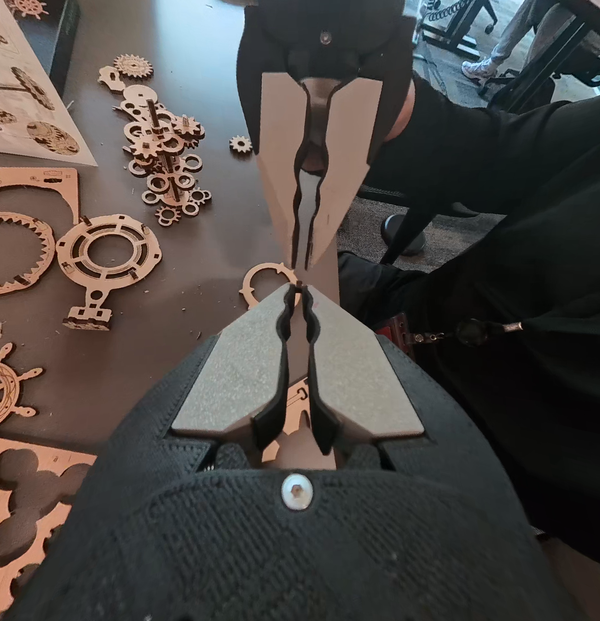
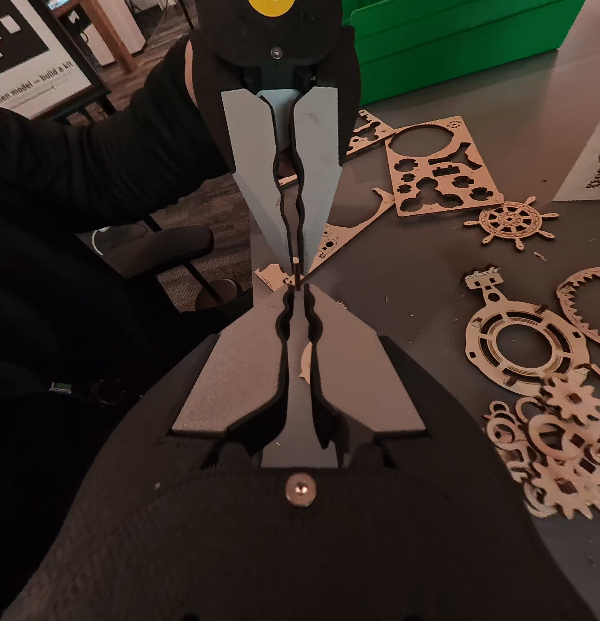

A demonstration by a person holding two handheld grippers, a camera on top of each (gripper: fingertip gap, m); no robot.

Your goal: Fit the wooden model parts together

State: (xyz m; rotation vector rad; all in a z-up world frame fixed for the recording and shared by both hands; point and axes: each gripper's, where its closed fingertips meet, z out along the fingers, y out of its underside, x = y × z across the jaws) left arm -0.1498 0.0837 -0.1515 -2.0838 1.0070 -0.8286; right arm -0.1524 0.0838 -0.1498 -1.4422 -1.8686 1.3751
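Small wooden peg (image 2: 297, 274): short, slim stick, dark along its length with a pale end face. Held in the air just off the counter (image 1: 198, 84) edge nearest the person, at the spot where the two tools meet tip to tip.

Left gripper (image 1: 298, 289): grey fingers with black wavy pads, jaws closed on the peg, seen from the right wrist view with the stick clamped between the tips.

Right gripper (image 2: 297, 293): same build, jaws drawn to a narrow slit, tips right at the peg's free end; cannot tell whether they pinch it.

Notched wooden ring (image 1: 258, 285): flat, pale, open centre, small tabs round the rim. Lies on the counter near that same edge, just beside the left gripper's tips.

Round frame with stem (image 1: 107, 255): concentric slotted rings on a short neck and a blocky foot, flat on the counter, inward from the ring.

Gear stack (image 1: 164, 151): several cogs and looped plates threaded on dark axles, lying on its side farther in.

Small gear (image 1: 241, 144): single, dark-centred, apart from the stack.

Toothed ring (image 1: 16, 252), ship's wheel (image 2: 510, 221) and punched sheet (image 2: 439, 168): flat plywood, spread over the counter's middle.

Green bin (image 2: 460, 33): at the counter's far edge.
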